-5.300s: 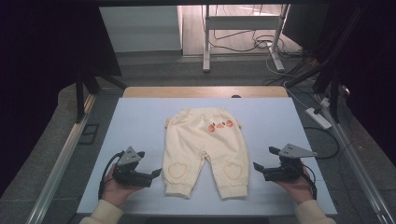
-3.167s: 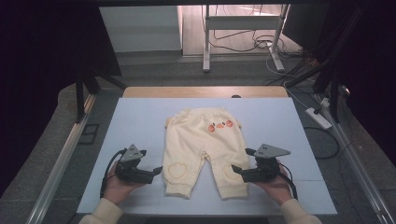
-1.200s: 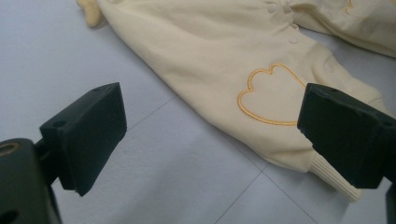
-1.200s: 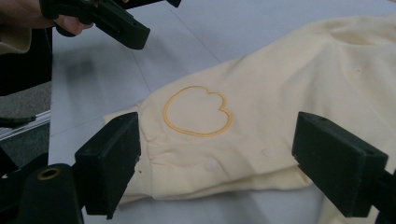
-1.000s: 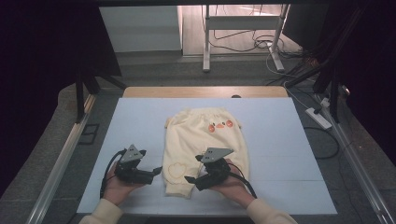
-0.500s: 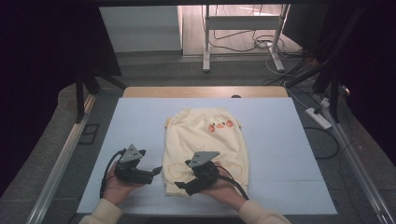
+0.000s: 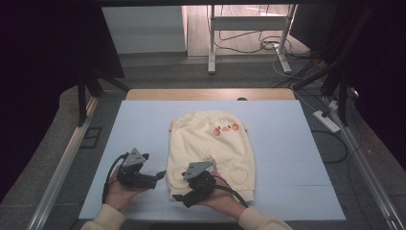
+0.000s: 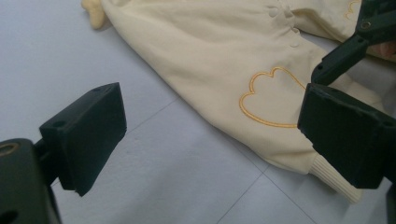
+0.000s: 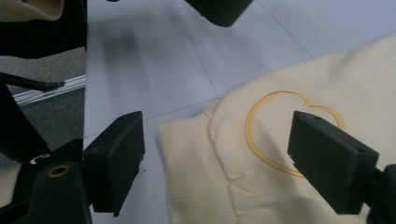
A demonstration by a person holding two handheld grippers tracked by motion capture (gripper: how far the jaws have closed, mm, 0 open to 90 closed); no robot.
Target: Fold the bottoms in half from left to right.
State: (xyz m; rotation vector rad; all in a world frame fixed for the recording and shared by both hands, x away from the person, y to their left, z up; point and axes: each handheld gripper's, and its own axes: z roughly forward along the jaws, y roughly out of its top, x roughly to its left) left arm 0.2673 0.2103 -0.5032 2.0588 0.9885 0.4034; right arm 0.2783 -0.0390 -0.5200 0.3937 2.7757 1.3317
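Change: the trousers (image 7: 210, 151), spread flat with both legs apart a few seconds ago, are now folded lengthwise, one leg laid over the other; the right gripper (image 7: 184, 195) has crossed from the right side to the cuffs near the table's (image 7: 306, 191) front edge.
Meaning: the first fold looks done; the next step is probably a fold from cuffs toward waistband.
Trousers, place: middle of the table, waistband toward the far edge, cuffs toward the front edge.
Right gripper: jaws wide apart, holding nothing; in the right gripper view they straddle the stacked cuffs (image 9: 205, 186) and a stitched heart (image 9: 289, 135), so it appears to have let go.
Left gripper (image 7: 160, 175): jaws wide apart and empty, resting on the table just left of the trousers, pointing at the lower leg.
Cloth: soft, matt, pale yellow knit; ribbed cuff (image 8: 334, 179) at the leg end.
Decoration: heart outlines (image 8: 271, 98) sewn in orange-yellow thread; a small orange duck-like face (image 7: 226, 129) near the waistband.
Fastening: a row of small round snaps (image 8: 285, 28) along the inner seam.
Table surface: smooth pale blue sheet with faint straight seams.
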